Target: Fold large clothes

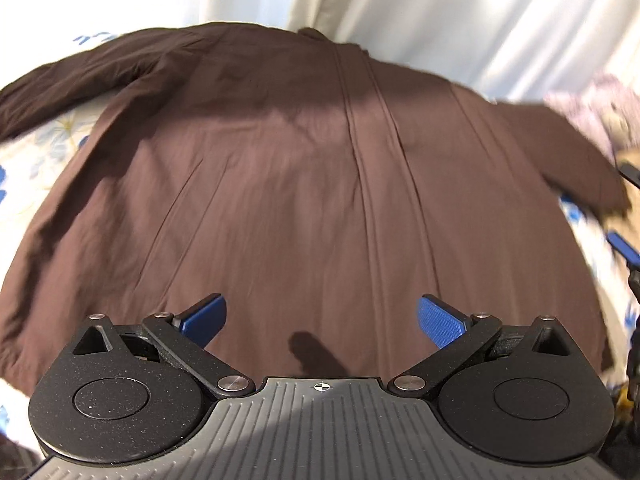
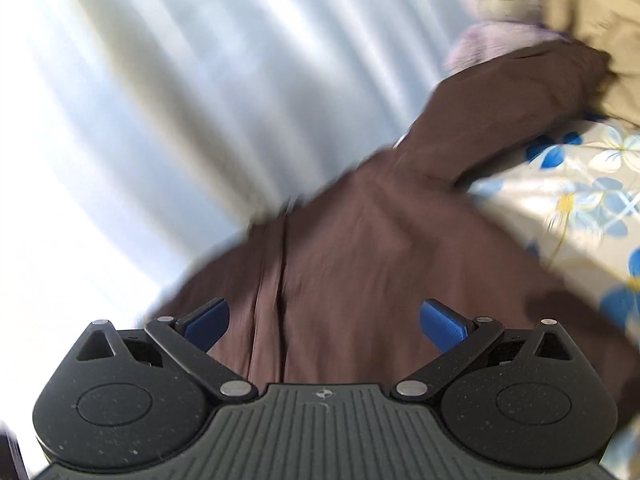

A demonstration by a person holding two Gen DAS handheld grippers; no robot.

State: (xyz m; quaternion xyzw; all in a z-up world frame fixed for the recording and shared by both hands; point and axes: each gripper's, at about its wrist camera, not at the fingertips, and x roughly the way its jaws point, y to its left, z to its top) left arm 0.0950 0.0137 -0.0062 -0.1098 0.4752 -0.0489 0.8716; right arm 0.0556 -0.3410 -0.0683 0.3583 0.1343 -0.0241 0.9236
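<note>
A large dark brown shirt (image 1: 280, 184) lies spread flat, back side up, on a floral bedsheet (image 1: 52, 140), both sleeves out to the sides. My left gripper (image 1: 320, 320) is open and empty above the shirt's lower hem. My right gripper (image 2: 324, 322) is open and empty over the shirt's right half (image 2: 380, 248), near the center pleat. The right sleeve (image 2: 516, 100) stretches up toward the pillow. The right gripper's blue fingers (image 1: 624, 248) show at the left wrist view's right edge.
White curtains (image 1: 400, 8) hang behind the bed. A lilac teddy bear (image 2: 504, 12) and a beige pillow (image 2: 608, 20) sit beyond the right sleeve's cuff. The floral sheet (image 2: 580, 200) shows right of the shirt.
</note>
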